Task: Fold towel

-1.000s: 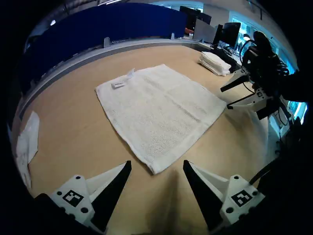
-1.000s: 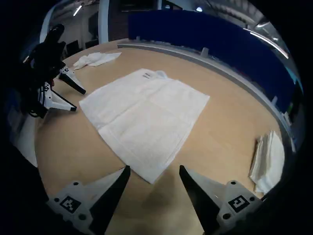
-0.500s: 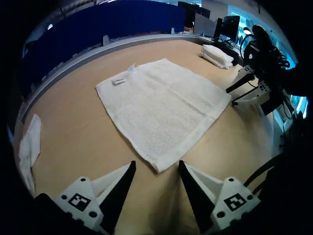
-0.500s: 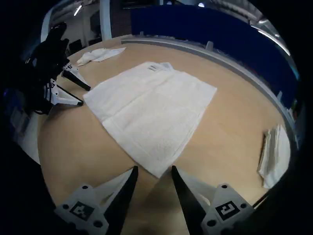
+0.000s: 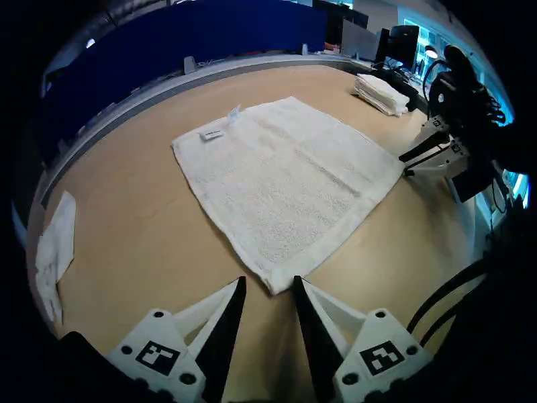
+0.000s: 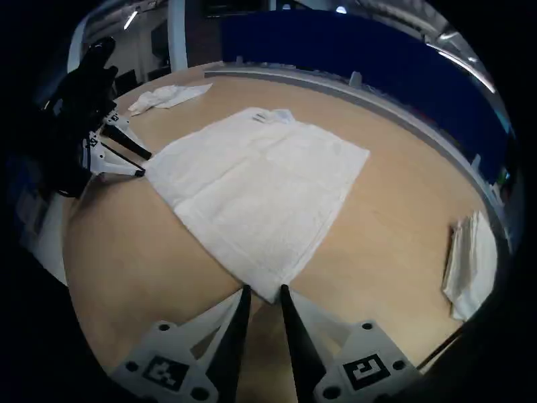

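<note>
A white towel (image 5: 288,174) lies spread flat on the wooden table (image 5: 127,201), with a small label at its far corner. In the left gripper view its near corner lies between the tips of my left gripper (image 5: 268,282), whose fingers are narrowed but still apart. The right gripper view shows the towel (image 6: 255,181) again, with another corner between the tips of my right gripper (image 6: 264,289), where only a slim gap remains. Each gripper also appears in the other's view, at its own corner: the right gripper (image 5: 404,166) and the left gripper (image 6: 142,164).
A stack of folded white towels (image 5: 382,94) sits near the table's far edge, seen again as the stack (image 6: 470,269). A crumpled white cloth (image 5: 54,248) lies at the opposite end. A blue partition (image 5: 201,33) runs behind the table, with monitors (image 5: 396,40) beyond.
Both grippers have moved forward to the towel's corners, and their fingers have closed in steadily; the right pair has narrowed more than the left. The towel has not moved.
</note>
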Action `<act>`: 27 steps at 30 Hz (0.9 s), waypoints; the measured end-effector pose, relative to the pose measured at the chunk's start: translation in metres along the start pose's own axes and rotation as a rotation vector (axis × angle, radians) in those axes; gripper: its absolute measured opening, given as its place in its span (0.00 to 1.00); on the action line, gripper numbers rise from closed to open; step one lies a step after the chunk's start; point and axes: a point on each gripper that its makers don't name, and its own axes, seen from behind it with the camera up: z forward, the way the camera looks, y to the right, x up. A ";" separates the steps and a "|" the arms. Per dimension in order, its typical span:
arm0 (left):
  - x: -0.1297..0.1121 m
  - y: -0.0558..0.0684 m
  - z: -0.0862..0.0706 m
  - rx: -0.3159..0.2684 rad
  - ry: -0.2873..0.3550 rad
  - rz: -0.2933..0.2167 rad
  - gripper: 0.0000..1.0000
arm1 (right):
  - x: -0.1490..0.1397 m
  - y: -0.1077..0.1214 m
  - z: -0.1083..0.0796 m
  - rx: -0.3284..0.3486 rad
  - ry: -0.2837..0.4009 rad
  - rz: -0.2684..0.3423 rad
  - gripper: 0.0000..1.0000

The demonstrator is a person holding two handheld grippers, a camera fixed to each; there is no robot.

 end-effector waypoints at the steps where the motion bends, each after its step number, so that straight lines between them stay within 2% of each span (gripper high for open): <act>1: 0.000 0.000 0.000 0.002 -0.001 0.001 0.40 | 0.000 -0.001 0.000 0.002 -0.001 -0.002 0.30; 2: 0.000 0.000 0.001 0.003 -0.002 0.002 0.34 | 0.000 -0.001 0.000 0.004 -0.001 -0.004 0.28; 9: 0.001 0.002 0.000 0.009 -0.006 -0.008 0.22 | 0.001 0.001 0.000 0.003 0.000 -0.001 0.17; 14: 0.001 0.002 -0.002 0.009 -0.009 -0.031 0.12 | 0.003 0.005 0.000 -0.018 0.002 0.001 0.14; 27: 0.011 0.010 -0.011 -0.014 0.008 -0.095 0.09 | 0.020 0.015 -0.013 -0.030 0.033 0.041 0.13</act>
